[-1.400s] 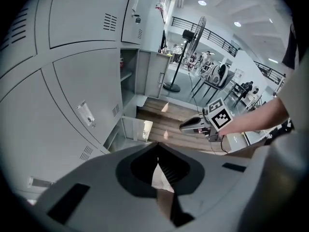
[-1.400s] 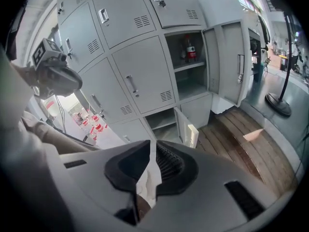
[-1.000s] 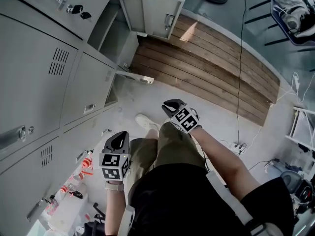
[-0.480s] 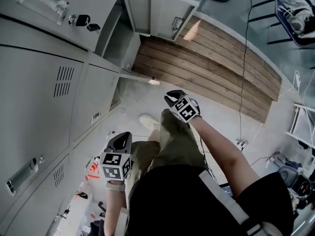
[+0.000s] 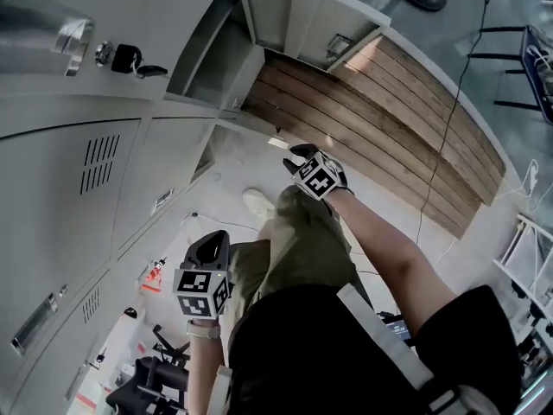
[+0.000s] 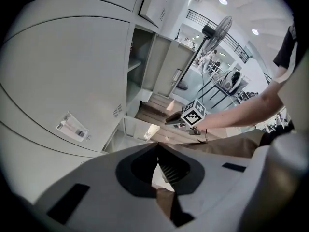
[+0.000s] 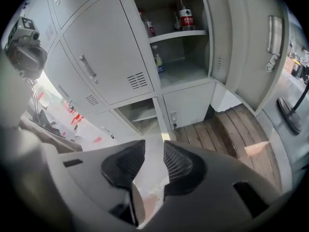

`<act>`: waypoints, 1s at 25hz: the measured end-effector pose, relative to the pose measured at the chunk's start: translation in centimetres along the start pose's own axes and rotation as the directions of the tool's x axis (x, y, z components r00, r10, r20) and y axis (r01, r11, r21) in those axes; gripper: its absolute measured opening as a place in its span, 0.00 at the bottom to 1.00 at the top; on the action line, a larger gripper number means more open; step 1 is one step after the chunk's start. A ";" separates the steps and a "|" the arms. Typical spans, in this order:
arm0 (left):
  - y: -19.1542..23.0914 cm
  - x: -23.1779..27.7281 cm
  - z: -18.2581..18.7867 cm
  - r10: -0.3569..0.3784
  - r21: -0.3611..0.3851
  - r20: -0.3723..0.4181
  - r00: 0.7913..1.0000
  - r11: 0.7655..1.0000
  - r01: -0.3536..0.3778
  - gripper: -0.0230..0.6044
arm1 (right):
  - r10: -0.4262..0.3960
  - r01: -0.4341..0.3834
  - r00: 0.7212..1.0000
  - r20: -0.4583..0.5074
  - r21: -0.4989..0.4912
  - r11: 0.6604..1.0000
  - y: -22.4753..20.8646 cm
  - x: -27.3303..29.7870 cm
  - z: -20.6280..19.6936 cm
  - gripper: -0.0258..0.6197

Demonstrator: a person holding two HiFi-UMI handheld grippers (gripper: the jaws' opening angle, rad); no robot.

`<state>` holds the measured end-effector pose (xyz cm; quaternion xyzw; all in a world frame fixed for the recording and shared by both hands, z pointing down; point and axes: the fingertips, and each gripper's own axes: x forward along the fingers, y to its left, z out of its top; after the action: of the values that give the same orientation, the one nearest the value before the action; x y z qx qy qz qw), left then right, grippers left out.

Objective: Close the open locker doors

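Note:
A tall grey locker door stands wide open at the far end of the row, showing shelves behind it. Nearer, a small lower door also juts out from its open compartment. My right gripper is stretched forward just short of that lower door; its jaws are opening and nothing is between them. My left gripper hangs back by my hip, shut and empty.
Bottles stand on the upper locker's shelves. A wooden slat platform lies in front of the lockers, with a black cable across it. A padlock with keys hangs on a near door. A fan stands at right.
My right gripper has reached forward toward the lower open door. The view has swung closer to the lockers. The left gripper has stayed by my side.

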<state>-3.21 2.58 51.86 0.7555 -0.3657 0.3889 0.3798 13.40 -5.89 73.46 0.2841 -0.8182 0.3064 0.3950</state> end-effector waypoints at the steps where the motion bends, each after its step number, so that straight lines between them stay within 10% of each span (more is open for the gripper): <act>1: 0.0 0.2 0.0 0.014 -0.014 -0.006 1.000 1.000 -0.015 0.05 | 0.011 -0.011 1.000 -0.010 -0.005 1.000 -0.3 0.4 0.0 0.22; 25: -3.8 3.2 -3.0 0.166 -0.244 -0.082 0.983 0.953 -0.182 0.05 | 0.197 -0.234 0.949 -0.247 -0.130 0.964 -3.6 8.5 -3.9 0.28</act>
<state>0.51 6.04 54.79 0.6542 -0.4653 0.3943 0.4473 13.32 -7.26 83.37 0.1231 -0.8143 0.3134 0.4728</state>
